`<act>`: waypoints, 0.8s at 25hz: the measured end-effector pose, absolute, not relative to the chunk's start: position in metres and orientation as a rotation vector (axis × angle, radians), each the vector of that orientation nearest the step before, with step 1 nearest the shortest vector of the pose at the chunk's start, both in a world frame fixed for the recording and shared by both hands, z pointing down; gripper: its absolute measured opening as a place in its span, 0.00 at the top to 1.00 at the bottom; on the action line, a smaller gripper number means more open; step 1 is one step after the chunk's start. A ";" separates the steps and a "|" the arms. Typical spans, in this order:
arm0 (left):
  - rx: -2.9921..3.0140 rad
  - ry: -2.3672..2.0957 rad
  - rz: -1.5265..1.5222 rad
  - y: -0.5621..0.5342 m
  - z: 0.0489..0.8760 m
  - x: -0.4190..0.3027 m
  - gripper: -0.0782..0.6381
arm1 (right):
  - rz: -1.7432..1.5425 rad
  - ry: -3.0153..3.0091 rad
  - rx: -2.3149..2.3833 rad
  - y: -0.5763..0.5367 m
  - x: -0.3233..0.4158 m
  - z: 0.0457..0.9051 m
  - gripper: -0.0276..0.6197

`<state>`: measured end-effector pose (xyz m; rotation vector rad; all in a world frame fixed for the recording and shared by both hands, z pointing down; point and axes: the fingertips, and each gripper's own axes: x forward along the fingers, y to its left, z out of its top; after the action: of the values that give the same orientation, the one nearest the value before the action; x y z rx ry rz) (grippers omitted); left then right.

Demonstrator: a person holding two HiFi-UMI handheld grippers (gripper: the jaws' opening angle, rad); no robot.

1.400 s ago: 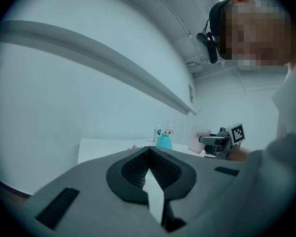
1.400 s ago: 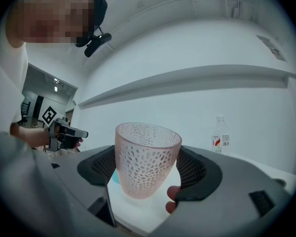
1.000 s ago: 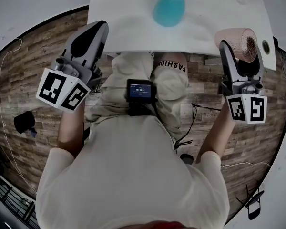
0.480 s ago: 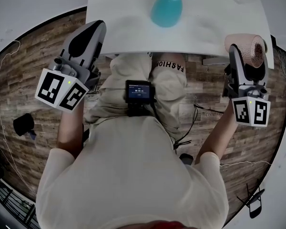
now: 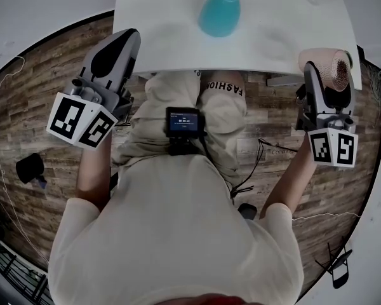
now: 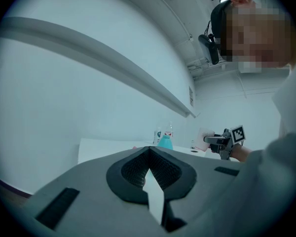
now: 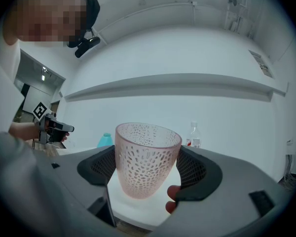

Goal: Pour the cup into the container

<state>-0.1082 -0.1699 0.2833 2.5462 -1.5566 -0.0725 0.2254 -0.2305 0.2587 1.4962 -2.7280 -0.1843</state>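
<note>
My R tongs [image 7: 148, 168] are clenched on the pink dotted cup [image 7: 147, 154], one pad on each side of its wall, rim up in the right gripper view. The cup's at the near R corner of the white worktop [image 5: 165, 37], well apart from the teal container [image 5: 220, 13], which stands upright toward the far middle. Prob. smth dark inside the cup, but the head view's too small to say what. My L tongs [image 6: 148, 152] are closed w/ nothing between, tips at the worktop's near L corner.
</note>
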 end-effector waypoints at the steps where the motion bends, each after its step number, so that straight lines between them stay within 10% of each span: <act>1: 2.548 -1.557 -0.075 -0.170 0.283 -0.108 0.88 | -0.188 -2.723 1.496 -0.230 0.227 0.259 0.37; 20: 2.582 -1.572 -0.113 -0.166 0.264 -0.117 0.88 | -0.190 -2.713 1.431 -0.238 0.215 0.255 0.37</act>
<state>-0.1166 -0.1657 0.2641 2.5821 -1.5723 -0.1125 0.2154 -0.2379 0.2547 1.4314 -2.7134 -0.1899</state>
